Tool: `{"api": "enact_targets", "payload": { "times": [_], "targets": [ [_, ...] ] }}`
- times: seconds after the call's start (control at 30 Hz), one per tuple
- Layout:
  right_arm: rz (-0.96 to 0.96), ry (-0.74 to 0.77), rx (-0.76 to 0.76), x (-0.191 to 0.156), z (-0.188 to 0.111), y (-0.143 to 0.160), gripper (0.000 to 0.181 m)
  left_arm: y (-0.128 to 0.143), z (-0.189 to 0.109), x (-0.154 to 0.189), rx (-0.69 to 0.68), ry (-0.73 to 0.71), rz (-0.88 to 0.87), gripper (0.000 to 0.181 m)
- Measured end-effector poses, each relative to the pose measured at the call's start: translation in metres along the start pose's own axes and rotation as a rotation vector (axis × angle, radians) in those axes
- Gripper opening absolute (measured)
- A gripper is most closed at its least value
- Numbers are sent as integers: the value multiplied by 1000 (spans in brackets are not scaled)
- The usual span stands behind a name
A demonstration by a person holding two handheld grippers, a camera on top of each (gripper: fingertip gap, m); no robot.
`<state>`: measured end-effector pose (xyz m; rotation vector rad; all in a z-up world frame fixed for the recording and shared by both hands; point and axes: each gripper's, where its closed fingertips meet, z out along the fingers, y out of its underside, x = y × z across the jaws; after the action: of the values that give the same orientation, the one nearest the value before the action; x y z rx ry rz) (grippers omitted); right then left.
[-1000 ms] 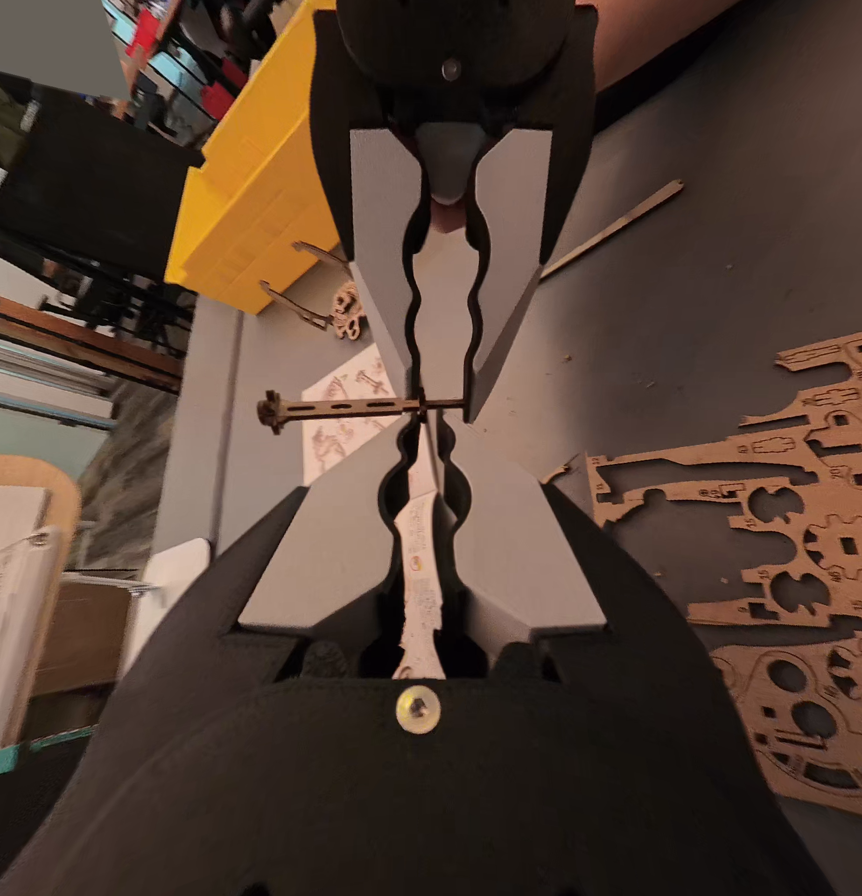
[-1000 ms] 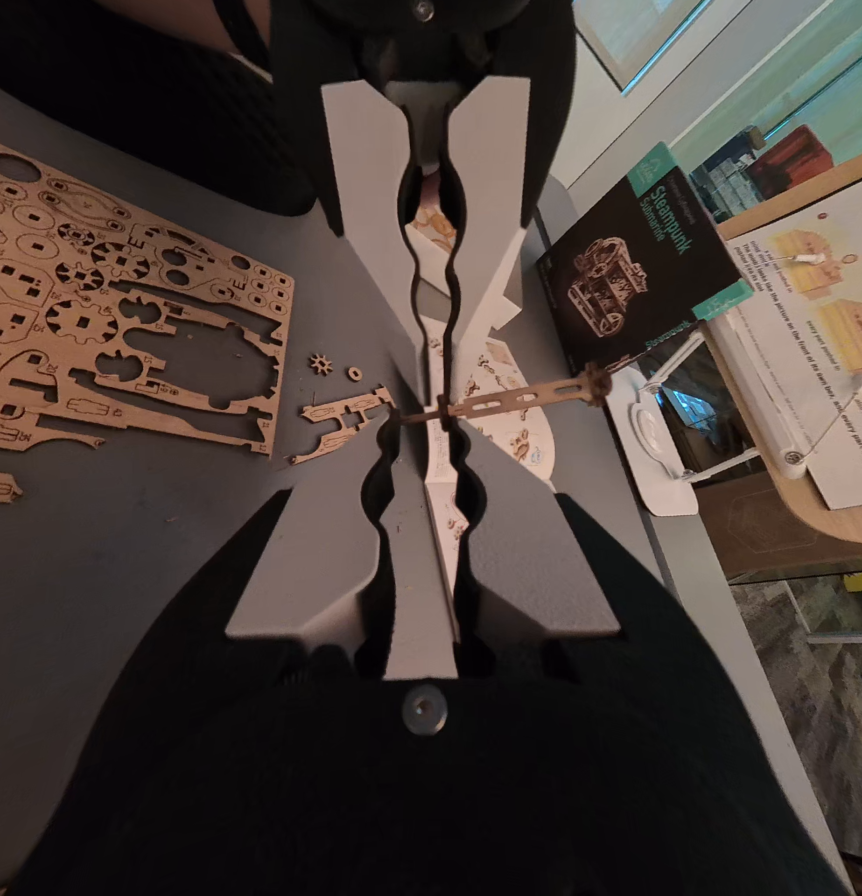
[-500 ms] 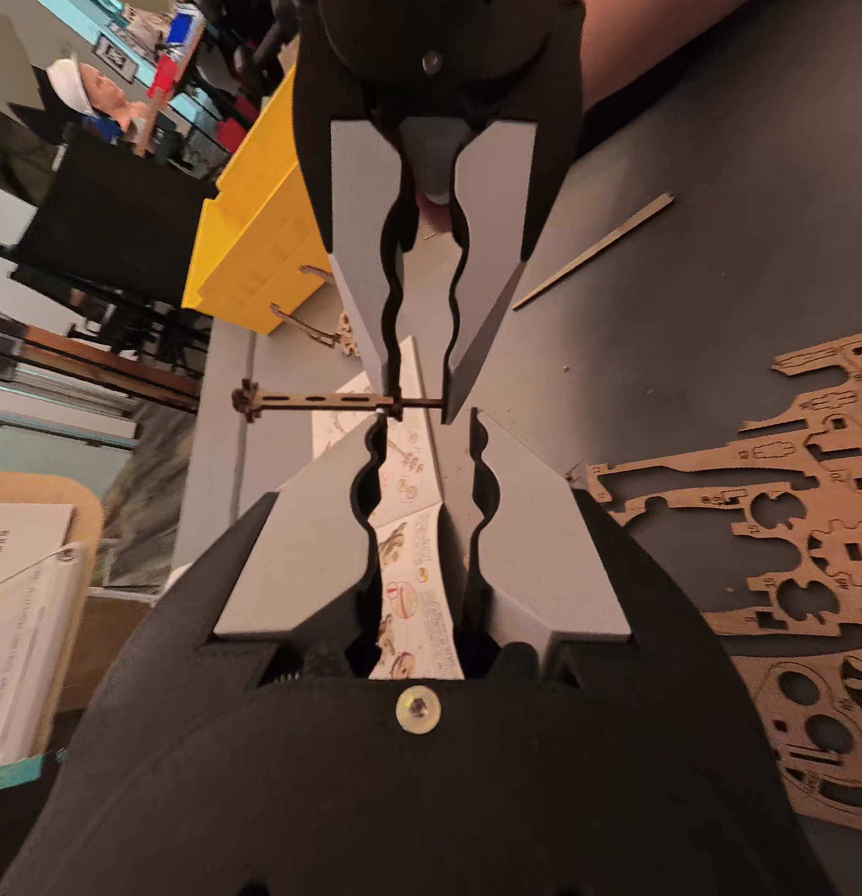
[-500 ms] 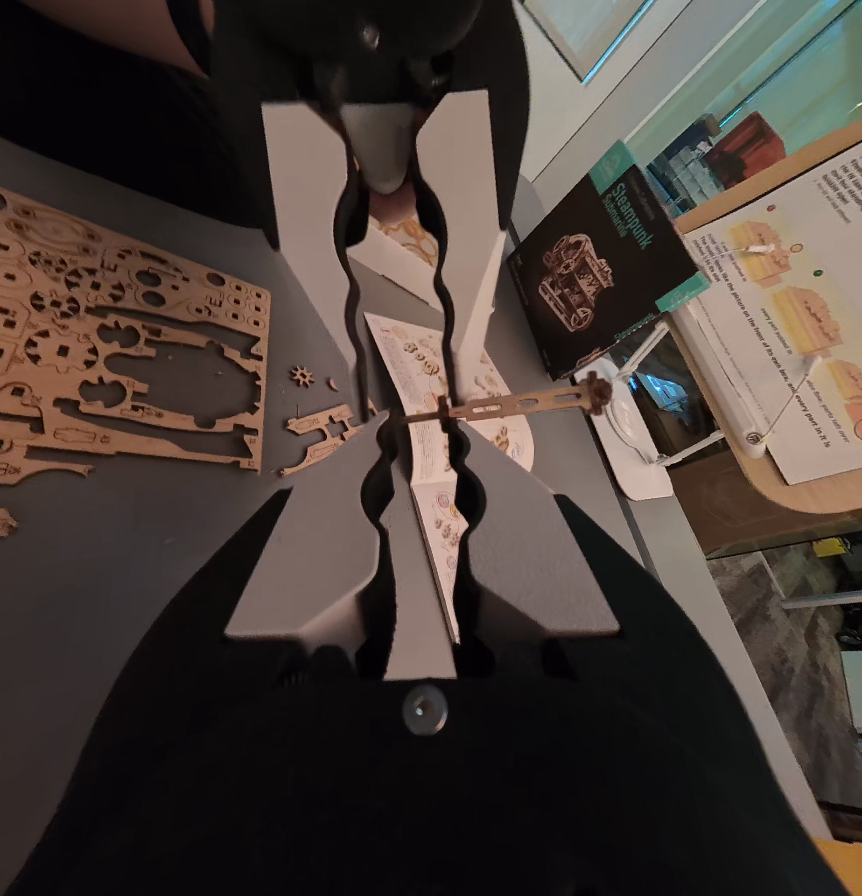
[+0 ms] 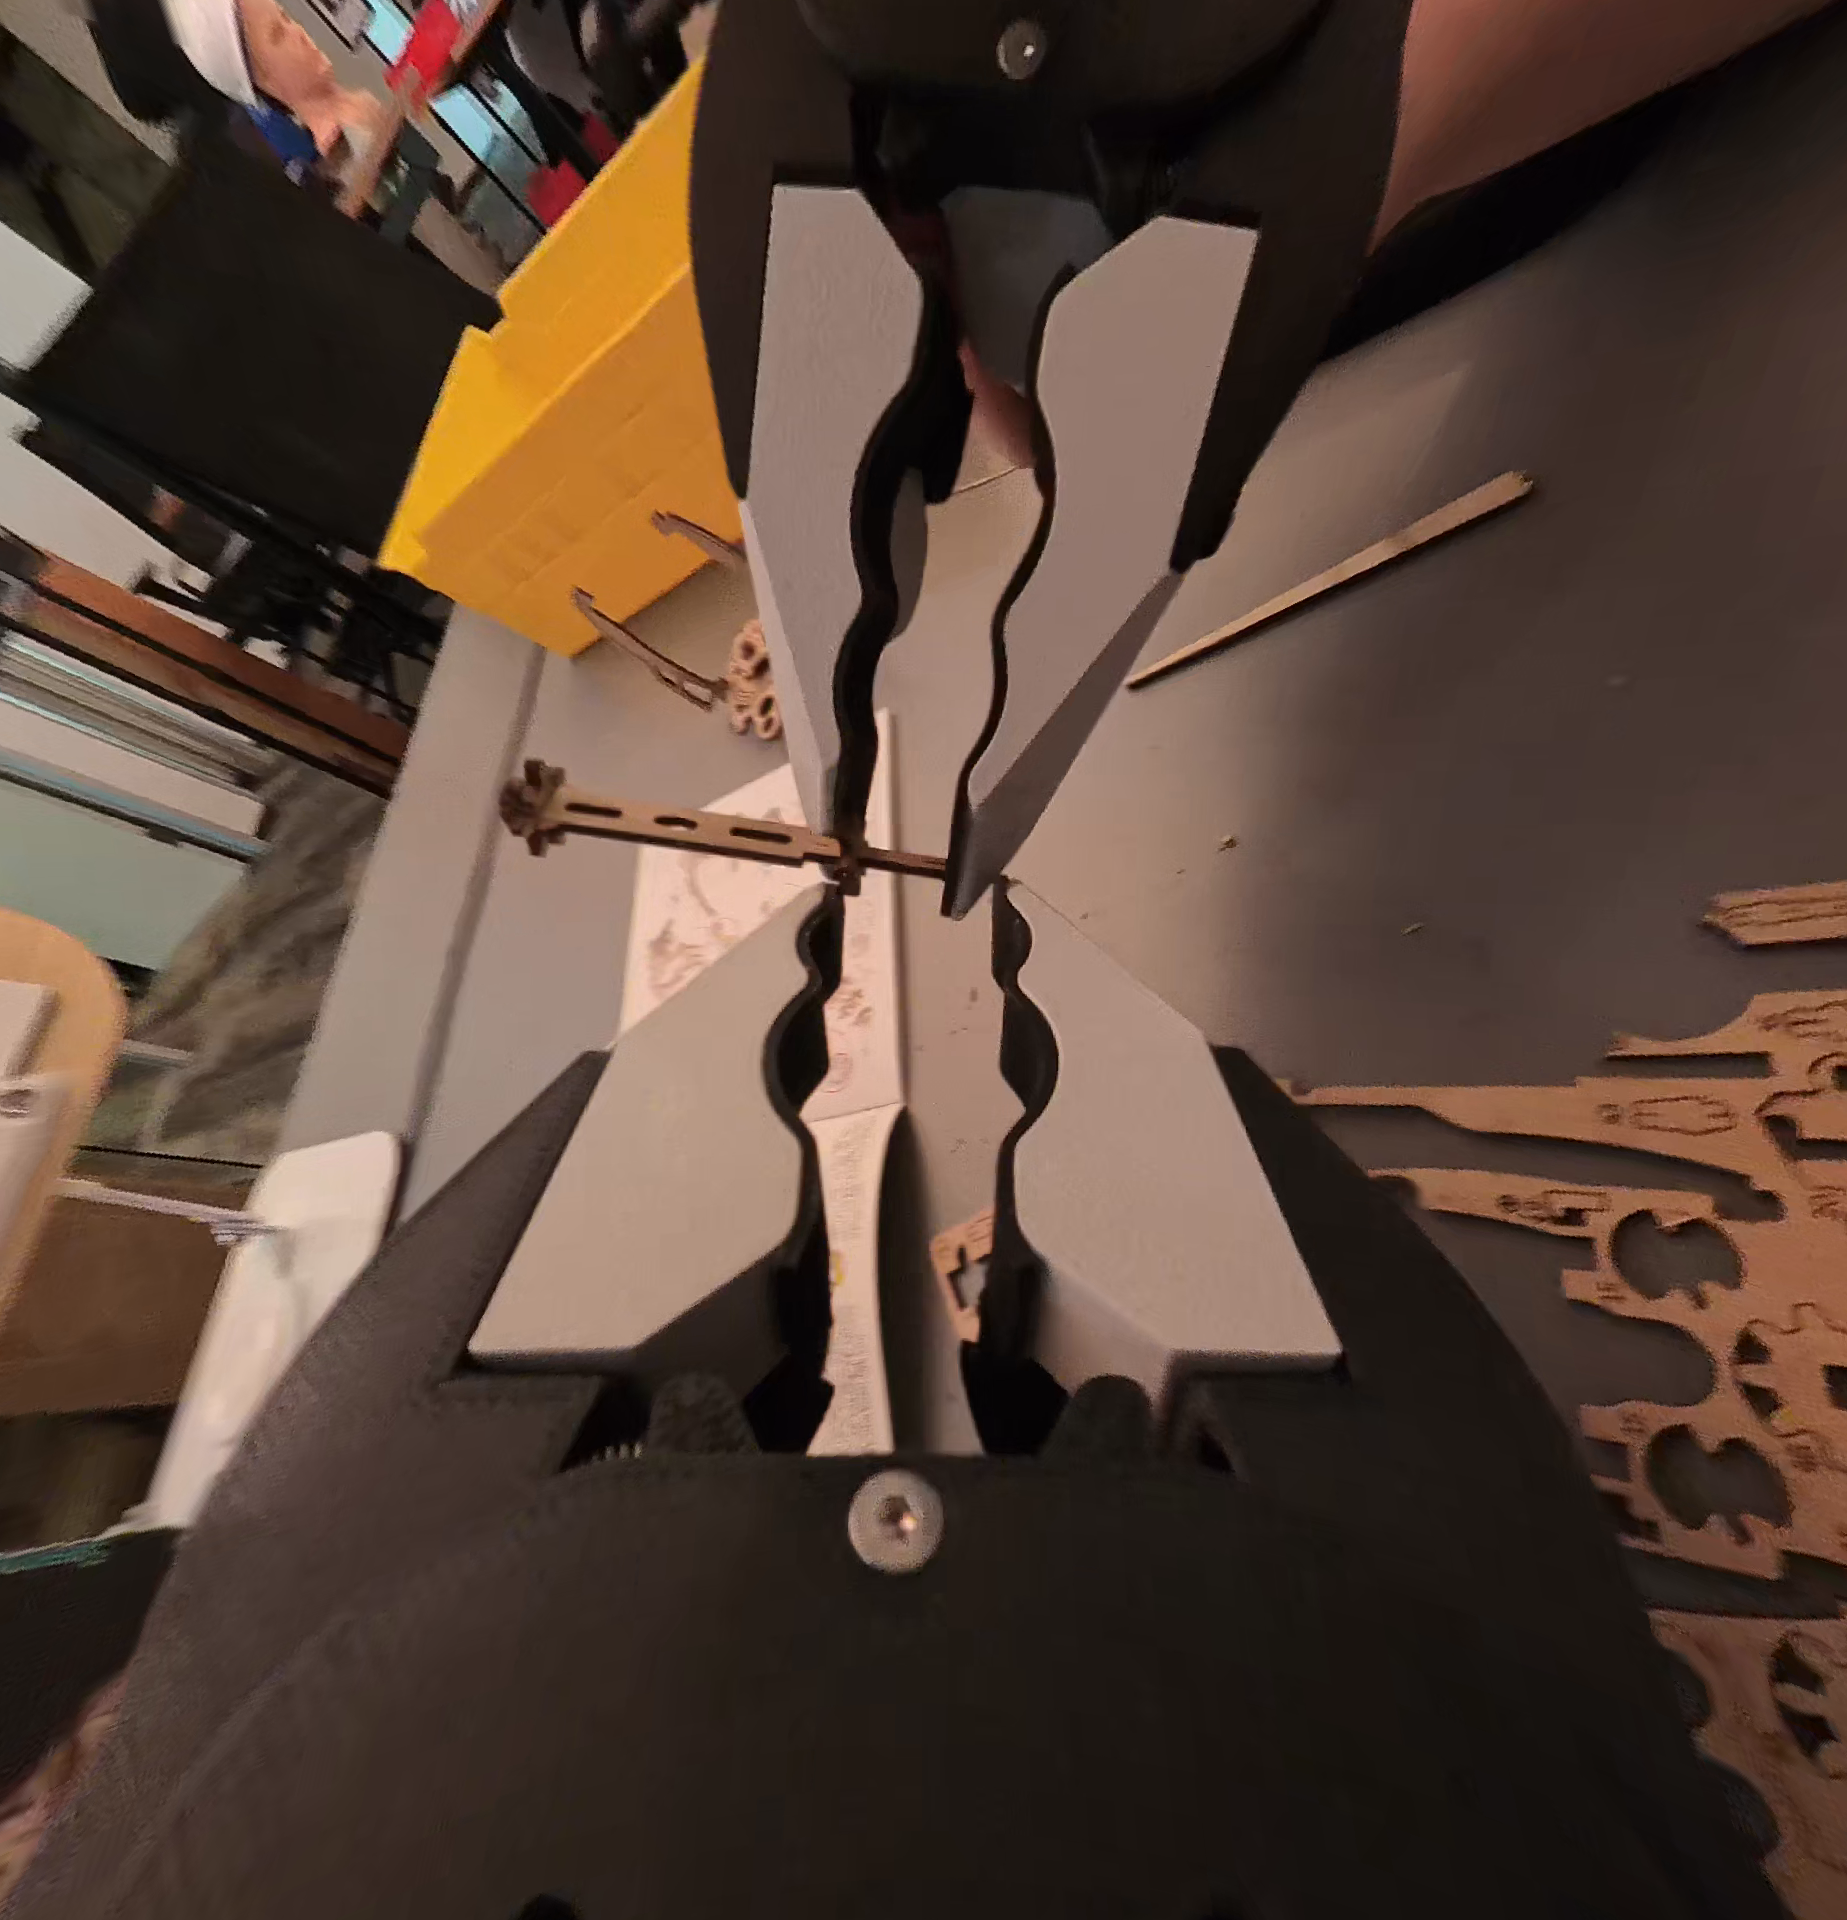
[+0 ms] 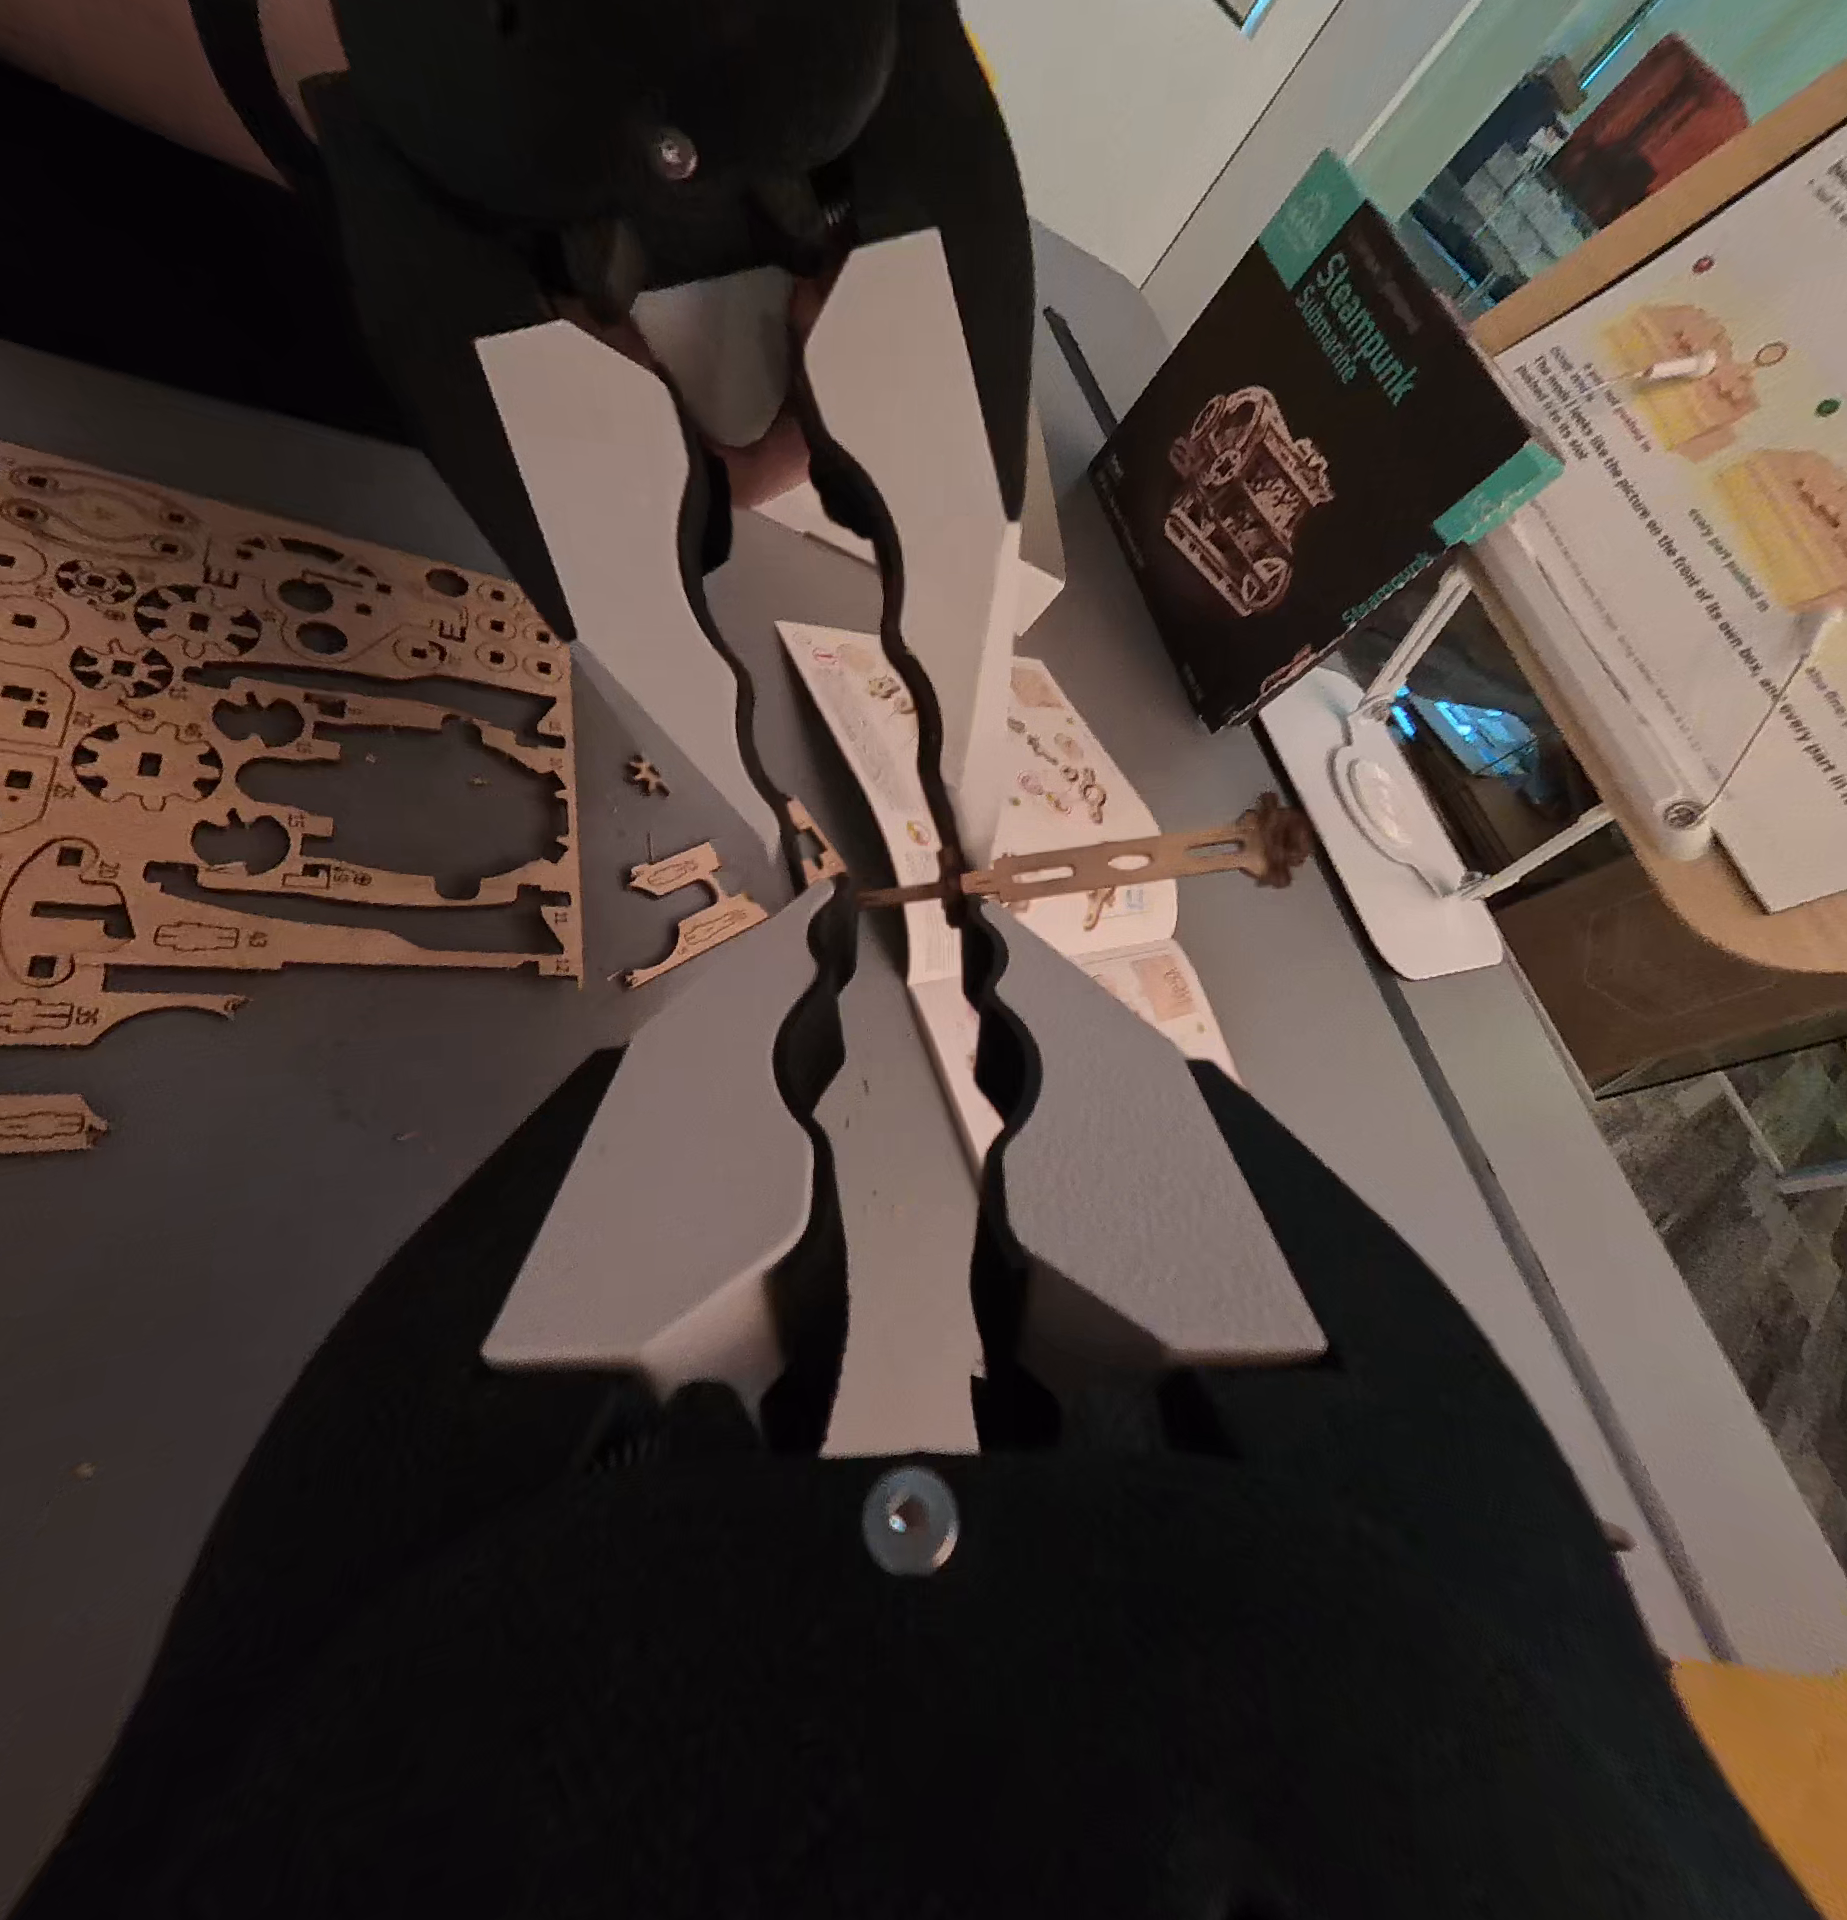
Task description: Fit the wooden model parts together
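Overall: wooden axle (image 5: 680,826) aloft over the dark counter (image 5: 1521,831), level, with a toothed knob on its outer end and a small cross collar near the thin end.
Left tool (image 5: 914,904): released, jaws spread wider than the axle's thin end, just beside it.
Right tool (image 6: 908,899): clenched endwise on the thin end, jaws parted only by that short stretch, facing the left tool tip to tip.
Cut-out sheet (image 6: 275,831): flat on the counter, small engraved numbers too fine to read.
Loose pieces (image 6: 690,904): just beside the sheet.
Booklet (image 6: 1064,831): open under the tools, printed diagrams.
Box (image 6: 1303,447): dark with teal trim, printed title and model picture.
Yellow bin (image 5: 576,416): at the counter's far edge.
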<state>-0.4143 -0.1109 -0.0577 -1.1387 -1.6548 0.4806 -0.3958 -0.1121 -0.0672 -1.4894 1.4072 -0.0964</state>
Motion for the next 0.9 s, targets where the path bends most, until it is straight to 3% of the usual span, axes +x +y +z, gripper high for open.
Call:
{"api": "enact_targets", "payload": {
  "times": [0.37,0.9],
  "targets": [
    [157,-90,61,-9,4,9,17,8,6,10,6,130,-160,25],
    [77,-120,16,-18,10,21,17,19,11,20,-41,173,-117,26]
  ]
}}
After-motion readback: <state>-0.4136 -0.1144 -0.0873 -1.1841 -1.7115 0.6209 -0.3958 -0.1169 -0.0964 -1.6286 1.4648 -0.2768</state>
